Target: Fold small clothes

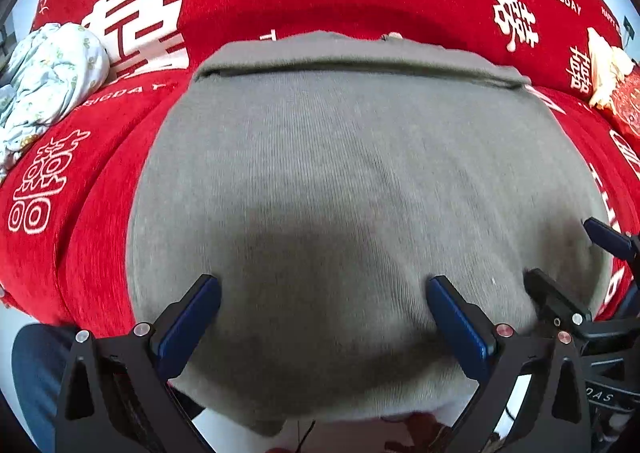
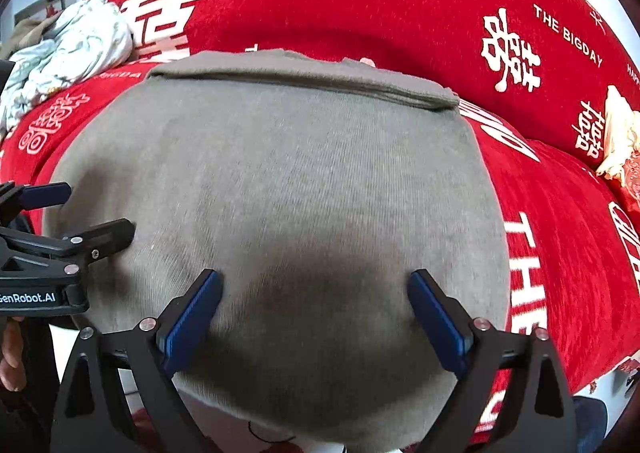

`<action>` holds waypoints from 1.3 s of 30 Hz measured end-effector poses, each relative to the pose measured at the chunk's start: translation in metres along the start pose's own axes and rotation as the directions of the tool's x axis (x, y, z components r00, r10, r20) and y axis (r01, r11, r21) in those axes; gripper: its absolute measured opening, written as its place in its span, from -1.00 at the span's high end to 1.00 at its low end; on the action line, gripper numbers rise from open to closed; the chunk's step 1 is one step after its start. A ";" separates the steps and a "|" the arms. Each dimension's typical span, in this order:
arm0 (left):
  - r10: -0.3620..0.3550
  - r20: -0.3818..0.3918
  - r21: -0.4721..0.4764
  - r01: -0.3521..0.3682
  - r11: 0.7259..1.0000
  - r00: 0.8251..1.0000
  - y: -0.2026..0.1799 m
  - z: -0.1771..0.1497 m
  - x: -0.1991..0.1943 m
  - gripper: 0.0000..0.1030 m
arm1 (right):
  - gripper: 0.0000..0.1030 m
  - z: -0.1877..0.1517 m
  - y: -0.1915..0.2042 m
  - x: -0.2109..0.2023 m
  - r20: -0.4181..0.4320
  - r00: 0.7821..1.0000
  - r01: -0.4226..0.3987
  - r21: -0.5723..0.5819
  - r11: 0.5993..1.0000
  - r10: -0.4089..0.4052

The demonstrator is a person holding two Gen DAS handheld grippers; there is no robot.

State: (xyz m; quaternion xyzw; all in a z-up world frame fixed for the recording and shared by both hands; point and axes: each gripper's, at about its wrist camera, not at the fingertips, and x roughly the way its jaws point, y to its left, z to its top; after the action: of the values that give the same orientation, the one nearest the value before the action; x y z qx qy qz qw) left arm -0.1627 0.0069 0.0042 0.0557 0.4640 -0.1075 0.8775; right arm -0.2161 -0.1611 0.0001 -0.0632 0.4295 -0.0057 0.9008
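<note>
- Your left gripper (image 1: 322, 287) and right gripper (image 2: 314, 281) both stand spread wide, grasping nothing, side by side above the cloth.
- The grey knit garment (image 1: 352, 157) lies flat on the red cover (image 1: 92, 229); it looks soft and limp, so pinch its near corners.
- Its far edge is already turned over.

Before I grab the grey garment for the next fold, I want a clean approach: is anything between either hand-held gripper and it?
Nothing visible. The grey garment lies bare under the open left hand-held gripper and open right hand-held gripper.
</note>
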 end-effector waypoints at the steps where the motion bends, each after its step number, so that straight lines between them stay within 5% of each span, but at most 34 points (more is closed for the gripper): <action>1: 0.001 -0.005 0.003 -0.001 1.000 1.000 0.000 -0.003 -0.001 -1.00 | -0.85 -0.002 0.001 -0.001 -0.004 1.000 0.002 -0.006 1.000 -0.002; 9: 0.008 -0.111 0.035 -0.004 0.999 0.994 0.006 -0.018 -0.009 -1.00 | -1.00 -0.030 0.010 -0.007 -0.126 0.992 0.008 -0.128 0.992 -0.024; 16: -0.036 -0.075 -0.189 0.021 0.982 0.997 0.066 -0.032 -0.025 -1.00 | -1.00 -0.042 -0.046 -0.015 -0.174 0.985 0.037 0.126 0.991 -0.015; 19: -0.107 -0.155 -0.251 0.066 0.966 0.982 0.075 -0.040 -0.007 -1.00 | -1.00 -0.048 -0.057 -0.008 -0.216 0.976 0.010 0.189 0.982 0.032; 23: -0.165 -0.299 -0.243 0.092 0.966 0.940 0.068 -0.048 0.027 -1.00 | -1.00 -0.052 -0.057 0.003 -0.260 0.964 -0.011 0.194 0.981 0.063; 26: -0.192 -0.300 -0.256 0.115 0.960 0.934 0.068 -0.047 0.027 -0.88 | -0.96 -0.053 -0.059 0.002 -0.242 0.967 -0.033 0.204 0.978 0.083; 27: -0.197 -0.294 -0.253 0.123 0.960 0.935 0.068 -0.047 0.025 -0.80 | -0.76 -0.054 -0.060 0.000 -0.237 0.968 -0.029 0.205 0.978 0.078; 29: -0.195 -0.278 -0.227 0.133 0.965 0.941 0.064 -0.048 0.015 -0.17 | -0.35 -0.056 -0.060 -0.005 -0.249 0.968 0.026 0.183 0.983 0.021; 30: -0.193 -0.272 -0.207 0.138 0.969 0.943 0.062 -0.049 0.010 0.03 | 0.14 -0.060 -0.055 -0.010 -0.241 0.970 0.001 0.174 0.985 0.041; 31: -0.187 -0.263 -0.179 0.143 0.973 0.946 0.059 -0.050 0.004 0.48 | 0.44 -0.060 -0.054 -0.013 -0.236 0.970 -0.021 0.165 0.986 0.061; 32: -0.182 -0.258 -0.167 0.142 0.976 0.949 0.058 -0.050 0.001 0.60 | 0.65 -0.061 -0.053 -0.016 -0.230 0.969 -0.049 0.160 0.986 0.085; 39: -0.255 -0.131 -0.178 0.230 0.957 0.958 0.066 -0.043 -0.035 0.68 | 0.69 -0.050 -0.070 -0.055 -0.059 0.968 -0.226 0.220 0.949 0.244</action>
State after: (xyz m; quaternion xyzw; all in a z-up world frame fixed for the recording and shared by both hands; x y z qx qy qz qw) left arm -0.2004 0.0840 0.0088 -0.0647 0.5402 -0.1723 0.8211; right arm -0.2858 -0.2323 0.0197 0.0848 0.4688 0.0532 0.8776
